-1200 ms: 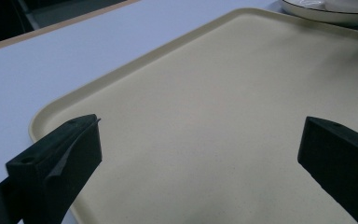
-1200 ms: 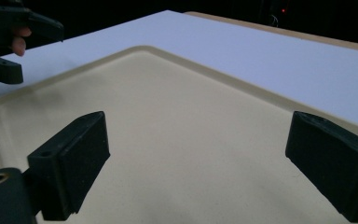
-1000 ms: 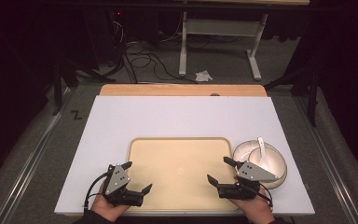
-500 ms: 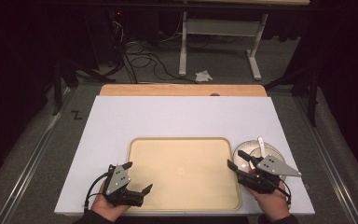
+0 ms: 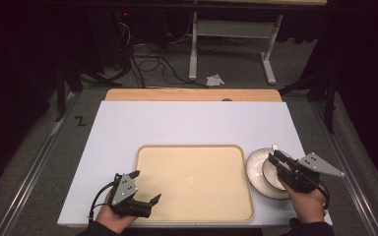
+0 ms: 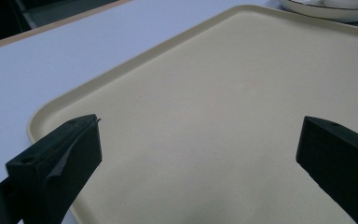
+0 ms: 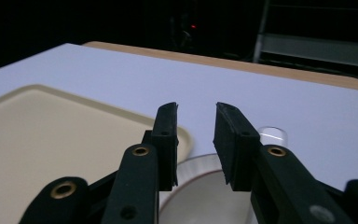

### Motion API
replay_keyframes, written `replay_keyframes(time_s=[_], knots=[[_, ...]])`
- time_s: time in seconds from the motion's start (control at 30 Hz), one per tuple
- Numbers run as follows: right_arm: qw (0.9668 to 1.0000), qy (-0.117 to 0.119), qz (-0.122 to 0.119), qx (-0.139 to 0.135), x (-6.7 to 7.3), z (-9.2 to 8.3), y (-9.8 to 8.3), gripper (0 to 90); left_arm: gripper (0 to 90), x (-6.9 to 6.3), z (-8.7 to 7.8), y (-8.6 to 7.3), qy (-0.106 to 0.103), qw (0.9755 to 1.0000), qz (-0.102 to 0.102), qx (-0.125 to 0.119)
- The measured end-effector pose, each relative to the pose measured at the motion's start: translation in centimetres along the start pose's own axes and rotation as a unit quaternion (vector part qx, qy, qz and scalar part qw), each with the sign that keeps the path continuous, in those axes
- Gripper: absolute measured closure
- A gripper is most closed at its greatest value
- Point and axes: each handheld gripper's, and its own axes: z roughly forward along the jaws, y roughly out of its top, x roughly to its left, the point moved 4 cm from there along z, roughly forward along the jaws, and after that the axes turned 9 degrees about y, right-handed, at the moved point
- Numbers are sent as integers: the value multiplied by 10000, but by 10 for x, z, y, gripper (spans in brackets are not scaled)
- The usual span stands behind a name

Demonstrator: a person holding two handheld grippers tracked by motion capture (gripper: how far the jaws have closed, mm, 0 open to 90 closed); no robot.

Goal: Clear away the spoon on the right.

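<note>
A beige tray (image 5: 194, 182) lies on the white tabletop (image 5: 192, 125), near the front. To its right stands a white plate (image 5: 254, 169) with a smaller bowl (image 5: 269, 176) in it and a white spoon handle tip (image 5: 274, 146) at its far rim. My right gripper (image 5: 274, 156) hovers over the plate, its jaws a narrow gap apart and holding nothing (image 7: 196, 112). My left gripper (image 5: 147, 186) rests at the tray's near left corner, wide open over the bare tray (image 6: 200, 130). The plate's rim (image 6: 326, 9) shows at that view's top right.
A wooden strip (image 5: 192, 94) borders the table's far edge. Beyond it are dark floor, cables (image 5: 152, 54) and a white desk frame (image 5: 226, 29). The white surface stretches bare behind and left of the tray.
My right gripper has moved right, from the tray's right edge to above the plate and bowl. The left gripper has stayed put.
</note>
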Motion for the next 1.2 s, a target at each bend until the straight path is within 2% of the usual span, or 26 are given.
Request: replay_keyframes(time_s=[0.13,0.2,0.23,0.33,0.4,0.47,0.53,0.6,0.67,0.77,0.97,1.03,1.2], knots=[[9996,-238,142,37,-16,-5,1,813,7,0,1,0,13,10000,13,5],[9994,-298,166,47,-19,-5,1,833,7,0,1,0,11,10000,13,3],[9980,-575,203,183,-28,-6,2,875,7,0,1,0,10,10000,11,3],[9955,-791,387,340,-41,-5,3,900,7,0,0,0,11,10000,-5,0],[9933,-903,447,565,-50,0,3,900,7,1,-1,0,21,10000,-28,-28],[9917,-874,532,772,-56,6,2,900,7,2,-3,0,23,10000,-29,-53],[9910,-852,485,909,-57,11,4,900,7,2,-4,1,27,10000,-34,-66],[9914,-837,510,871,-55,12,6,900,7,2,-4,1,28,10000,-40,-70],[9931,-707,431,835,-50,12,8,900,7,2,-3,1,23,10000,-38,-75],[9937,-551,273,941,-42,18,9,900,7,1,-2,0,5,10000,-2,-34],[9909,-428,46,1275,-31,37,17,900,8,2,-3,1,11,10000,-16,-48],[9884,-485,-22,1441,-33,42,18,900,8,2,-3,0,6,10000,-30,-47],[9854,-564,29,1606,-41,42,17,900,9,2,-3,0,-3,10000,-35,-56]])
